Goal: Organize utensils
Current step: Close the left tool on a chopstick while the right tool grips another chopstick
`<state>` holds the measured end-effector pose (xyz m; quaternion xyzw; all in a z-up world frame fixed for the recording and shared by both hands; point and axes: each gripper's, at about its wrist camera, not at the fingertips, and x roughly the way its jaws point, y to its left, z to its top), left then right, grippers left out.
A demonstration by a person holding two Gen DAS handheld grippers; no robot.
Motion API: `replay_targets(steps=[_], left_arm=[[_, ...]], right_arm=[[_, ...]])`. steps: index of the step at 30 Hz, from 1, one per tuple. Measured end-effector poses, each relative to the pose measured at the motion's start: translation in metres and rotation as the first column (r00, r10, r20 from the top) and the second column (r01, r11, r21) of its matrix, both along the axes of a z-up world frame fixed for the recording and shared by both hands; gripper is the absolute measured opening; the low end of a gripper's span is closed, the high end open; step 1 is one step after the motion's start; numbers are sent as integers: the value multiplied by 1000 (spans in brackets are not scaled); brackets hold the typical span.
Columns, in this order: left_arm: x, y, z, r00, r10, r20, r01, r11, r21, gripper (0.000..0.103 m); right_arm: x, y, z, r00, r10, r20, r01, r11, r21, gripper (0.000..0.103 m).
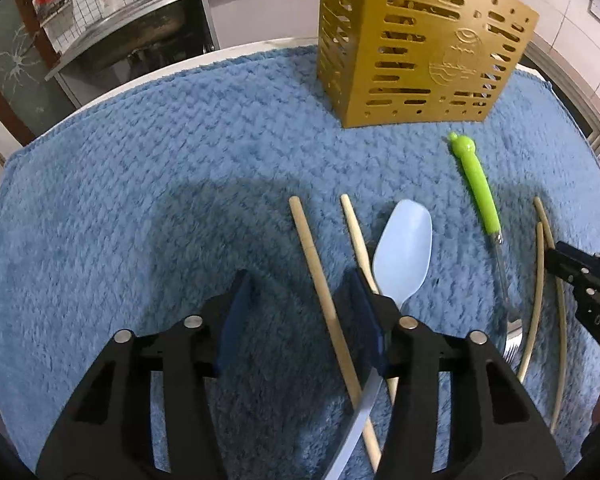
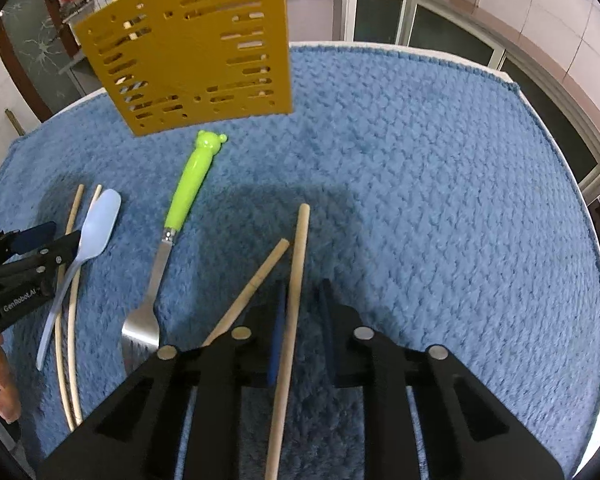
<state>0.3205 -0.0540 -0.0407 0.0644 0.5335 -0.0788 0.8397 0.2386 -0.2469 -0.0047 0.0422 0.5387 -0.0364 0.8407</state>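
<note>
**Left wrist view.** The left hand-held gripper (image 1: 300, 312) is released. Its blue pads (image 1: 236, 320) stand apart, pointing steeply down at the blue towel (image 1: 160, 200). The first chopstick (image 1: 322, 280) lies on the towel between the jaws. It sits close against the right pad, with bare towel between it and the left pad. The second chopstick (image 1: 354, 232) and the handle of the pale blue spoon (image 1: 404, 248) pass beneath the right finger. The spoon's bowl lies just ahead of that fingertip. Further right lies the fork (image 1: 478, 184), its tines near and its green handle pointing away. Farthest ahead stands the gold perforated utensil holder (image 1: 420, 48), upright on the towel. The white rim of the desk (image 1: 112, 96) shows beyond the towel's far left edge.

**Right wrist view.** The right hand-held gripper (image 2: 303, 328) is nearly closed yet clamps nothing. The third chopstick (image 2: 299, 248) runs between the jaws, touching the left pad, and a narrow gap separates it from the right pad. The fourth chopstick (image 2: 255, 280) slants out from beneath the left finger. To the left lie the fork, then the spoon and the first two chopsticks. The left hand-held gripper reaches over these from the left edge, with part of the person's hand (image 2: 2, 376) below it. The utensil holder stands ahead and to the left, well apart from the gripper.
</note>
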Motion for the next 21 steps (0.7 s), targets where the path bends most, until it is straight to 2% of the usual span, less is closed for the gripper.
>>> replay_targets(steps=[2,6,8,16,21], left_arm=[[4,-2,0,1000,4,-2,-4,1000,1,41],[4,-3,2,1000,-5,8,5,1000,1,20],[2,-4,2,1000,-11,14,11,1000,3,15],[-8,17,2,999,27,40,-23,996,-84,9],[-11,20,-3,997,37,70,-30,994,-101,10]], right_arm=[[2,2,0,1000,-4,-9,4,1000,-5,14],[4,0,0,1000,-13,-14,13,1000,15,8],[2,-1,0,1000,-17,-5,17,999,29,7],[-6,-10,-5,996,-45,82,39,997,71,7],[-13,-8,-8,986,-59,156,48,996,70,7]])
